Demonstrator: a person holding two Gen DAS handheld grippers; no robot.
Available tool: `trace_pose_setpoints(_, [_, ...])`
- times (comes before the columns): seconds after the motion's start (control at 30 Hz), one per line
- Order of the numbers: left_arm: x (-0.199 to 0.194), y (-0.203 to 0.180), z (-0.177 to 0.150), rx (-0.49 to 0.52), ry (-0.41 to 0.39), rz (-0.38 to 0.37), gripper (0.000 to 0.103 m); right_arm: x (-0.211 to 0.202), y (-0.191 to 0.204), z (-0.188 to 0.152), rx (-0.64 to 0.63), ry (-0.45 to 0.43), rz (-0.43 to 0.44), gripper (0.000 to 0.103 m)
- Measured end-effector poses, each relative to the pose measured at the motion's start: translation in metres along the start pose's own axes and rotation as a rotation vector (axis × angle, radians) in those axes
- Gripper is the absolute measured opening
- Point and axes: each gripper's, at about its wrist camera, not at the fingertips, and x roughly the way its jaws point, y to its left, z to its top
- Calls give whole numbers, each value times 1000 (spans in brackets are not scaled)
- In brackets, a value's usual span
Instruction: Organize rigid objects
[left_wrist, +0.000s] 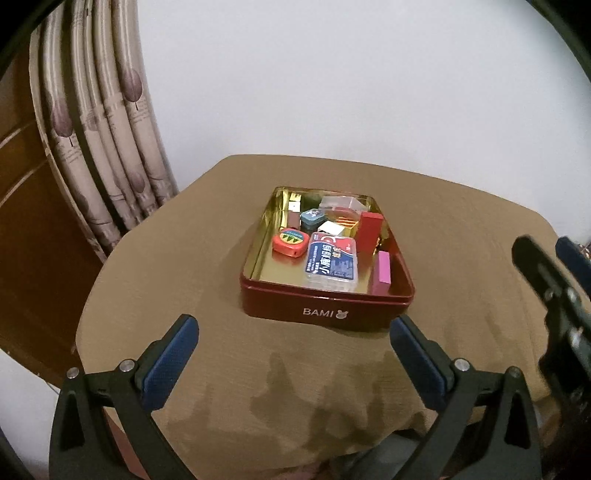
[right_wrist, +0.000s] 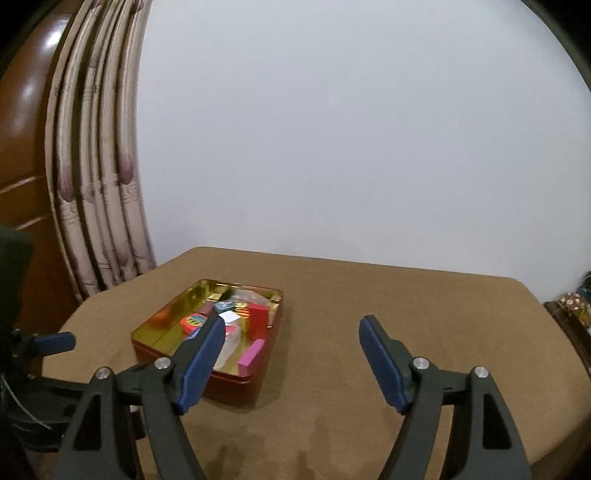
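Both grippers hang released over the brown cloth-covered table (left_wrist: 155, 295), nothing between their jaws.

From left: left gripper (left_wrist: 294, 334) spread wide just near of the red metal tin (left_wrist: 325, 304) marked BAMI, centre-table, holding an orange tape measure (left_wrist: 290, 242), clear plastic card box (left_wrist: 332, 264), red block (left_wrist: 370, 232) and pink block (left_wrist: 383, 269); right gripper (right_wrist: 291, 339) empty, right of the tin.

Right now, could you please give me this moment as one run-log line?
left gripper: open, empty | right gripper: open, empty | red BAMI tin: on brown table, holds tape measure, pink block
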Motion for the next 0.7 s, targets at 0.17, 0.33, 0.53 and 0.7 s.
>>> trace_pose_setpoints(0.17, [4, 7, 3, -30, 17, -19, 103, -10, 8, 1, -33, -12, 9, 77])
trace_pose_setpoints(0.33, [15, 10, 2, -48, 57, -45, 103, -18, 9, 8, -56, -21, 1, 77])
trace_pose_setpoints(0.53, [23, 7, 0, -26, 71, -46, 103, -14, 14, 11, -59, -25, -9, 77])
trace_pose_setpoints(0.7, [19, 4, -1, -20, 58, -25, 103, -10, 17, 10, -56, -24, -12, 77])
